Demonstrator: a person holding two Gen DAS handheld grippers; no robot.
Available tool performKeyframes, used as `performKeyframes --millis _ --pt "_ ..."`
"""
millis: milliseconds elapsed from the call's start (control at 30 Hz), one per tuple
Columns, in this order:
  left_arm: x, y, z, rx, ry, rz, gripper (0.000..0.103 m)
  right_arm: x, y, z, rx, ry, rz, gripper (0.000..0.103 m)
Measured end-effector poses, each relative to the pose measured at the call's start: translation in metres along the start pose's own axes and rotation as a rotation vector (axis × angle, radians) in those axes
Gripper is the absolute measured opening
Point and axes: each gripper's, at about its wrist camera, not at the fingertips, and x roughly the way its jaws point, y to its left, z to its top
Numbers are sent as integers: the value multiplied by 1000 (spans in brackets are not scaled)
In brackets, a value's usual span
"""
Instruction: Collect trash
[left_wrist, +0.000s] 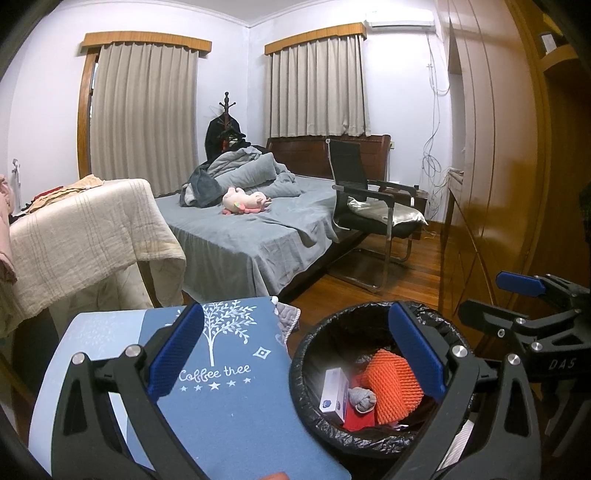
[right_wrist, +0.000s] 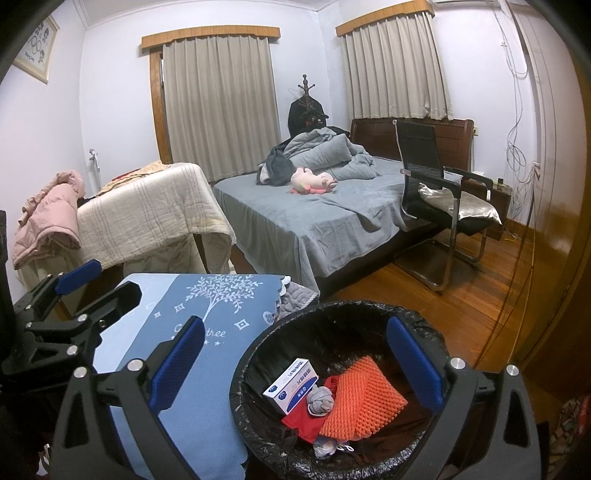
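Both the left gripper and the right gripper, jaws spread apart and empty, hover over the black-lined trash bin at lower centre, which holds a white box and orange foam netting.

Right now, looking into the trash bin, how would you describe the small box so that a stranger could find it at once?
Find the round bin with the black plastic liner beside the blue "Coffee tree" cloth. Inside it, on the side nearer the cloth, lies the small box, next to a grey knotted wad and an orange ridged foam sheet. It is the only white, printed, straight-edged item there.
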Motion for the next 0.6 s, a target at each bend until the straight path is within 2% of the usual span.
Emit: performKeyframes --millis 600 --pt "0 2 0 -2 0 2 97 0 1 0 -1 0 0 97"
